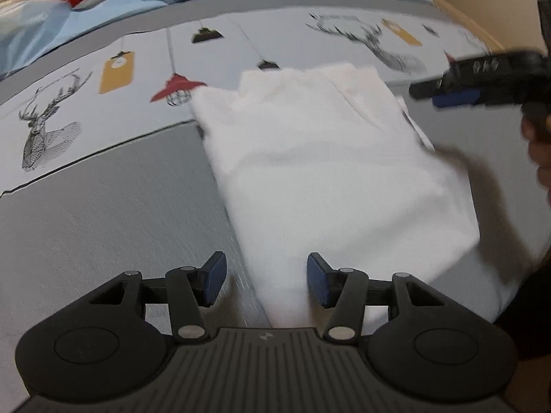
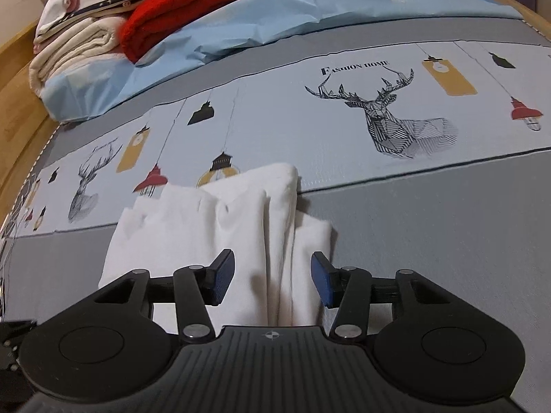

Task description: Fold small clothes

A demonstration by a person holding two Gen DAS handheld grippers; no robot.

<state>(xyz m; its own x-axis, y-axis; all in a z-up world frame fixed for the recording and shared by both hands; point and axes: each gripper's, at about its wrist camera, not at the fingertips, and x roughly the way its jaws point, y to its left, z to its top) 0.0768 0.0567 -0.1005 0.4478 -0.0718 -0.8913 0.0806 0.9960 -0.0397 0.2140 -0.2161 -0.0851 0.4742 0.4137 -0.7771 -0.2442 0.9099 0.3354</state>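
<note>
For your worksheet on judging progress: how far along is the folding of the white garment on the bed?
Done: the white garment lies on the bed cover already doubled over into a narrower shape, with layered folds visible along its right side.
In hand: nothing. The left gripper and right gripper both hover over its near end, jaws open.
Left: probably a last fold and moving it to the folded pile.

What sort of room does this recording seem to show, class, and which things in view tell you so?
Probably a bedroom: the white garment lies on a bed sheet printed with deer and lamps, with a light blue quilt and folded clothes stacked behind.
</note>
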